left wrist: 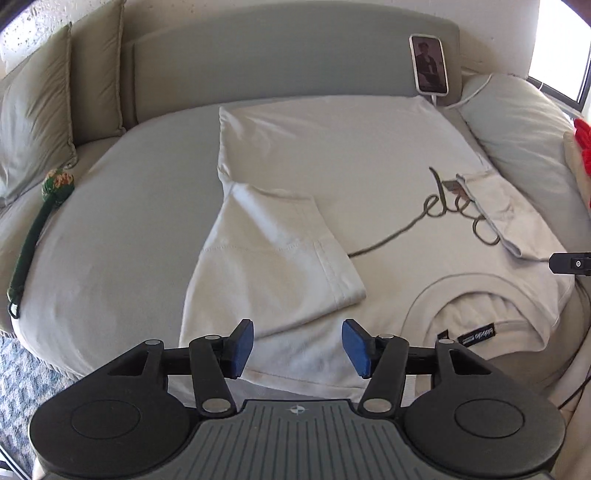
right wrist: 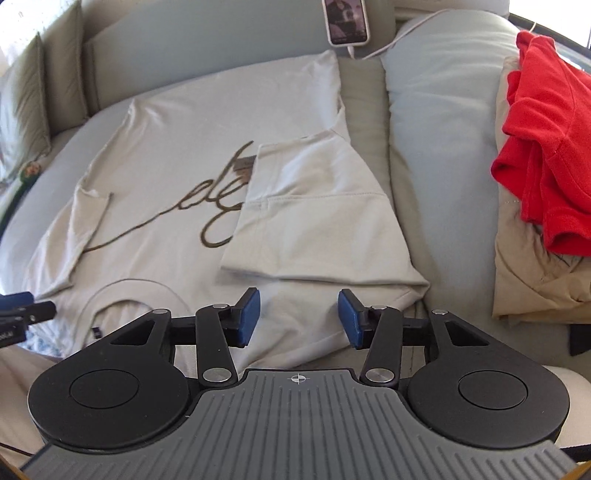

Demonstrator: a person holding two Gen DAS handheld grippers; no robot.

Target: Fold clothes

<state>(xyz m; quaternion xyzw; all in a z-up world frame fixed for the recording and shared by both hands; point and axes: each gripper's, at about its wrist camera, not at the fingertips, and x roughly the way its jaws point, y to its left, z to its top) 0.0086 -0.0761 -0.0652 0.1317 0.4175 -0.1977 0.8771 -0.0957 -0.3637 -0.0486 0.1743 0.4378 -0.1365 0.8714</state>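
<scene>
Ahead of left jaws: pale T-shirt (left wrist: 332, 155) lay flat on grey sofa cushion (left wrist: 129, 192), one sleeve (left wrist: 280, 243) folded inward.
Left gripper (left wrist: 297, 346): jaws partly open, nothing between the blue pads, shirt fabric below them.
Far right of left jaws: collar (left wrist: 476, 314).
Ahead of right jaws: other sleeve (right wrist: 317, 218) folded over the script print (right wrist: 207, 206).
Right gripper (right wrist: 299, 318): jaws partly open, empty, above the shirt.
Right of right jaws: red garment (right wrist: 546, 140).

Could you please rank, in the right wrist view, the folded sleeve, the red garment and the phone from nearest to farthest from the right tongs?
From the right tongs:
1. Folded sleeve, just ahead on the shirt.
2. Red garment, off to the right.
3. Phone, leaning against the backrest.
</scene>
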